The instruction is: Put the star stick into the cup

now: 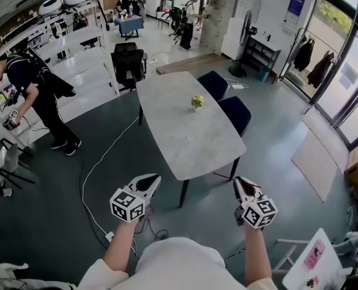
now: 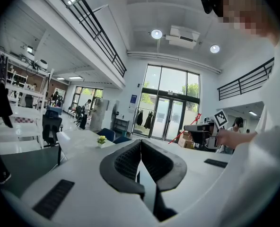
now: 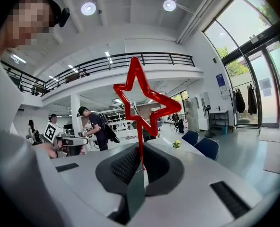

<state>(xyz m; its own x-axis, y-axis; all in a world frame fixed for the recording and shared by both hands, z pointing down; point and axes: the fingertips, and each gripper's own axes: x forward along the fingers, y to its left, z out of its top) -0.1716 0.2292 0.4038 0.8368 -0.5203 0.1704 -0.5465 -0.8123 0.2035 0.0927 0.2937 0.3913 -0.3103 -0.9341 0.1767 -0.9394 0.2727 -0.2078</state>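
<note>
The right claw [image 3: 141, 150] is pinched tight on the thin stem of the red star stick [image 3: 140, 134], with the star upright above it. The left claw [image 2: 140, 143] is closed and holds nothing. Well ahead, the pale surface [image 1: 191, 138] bears a small yellow-green object [image 1: 197, 101].

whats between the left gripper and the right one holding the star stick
In the head view, mainly grey floor and the table's front leg lie there.
</note>
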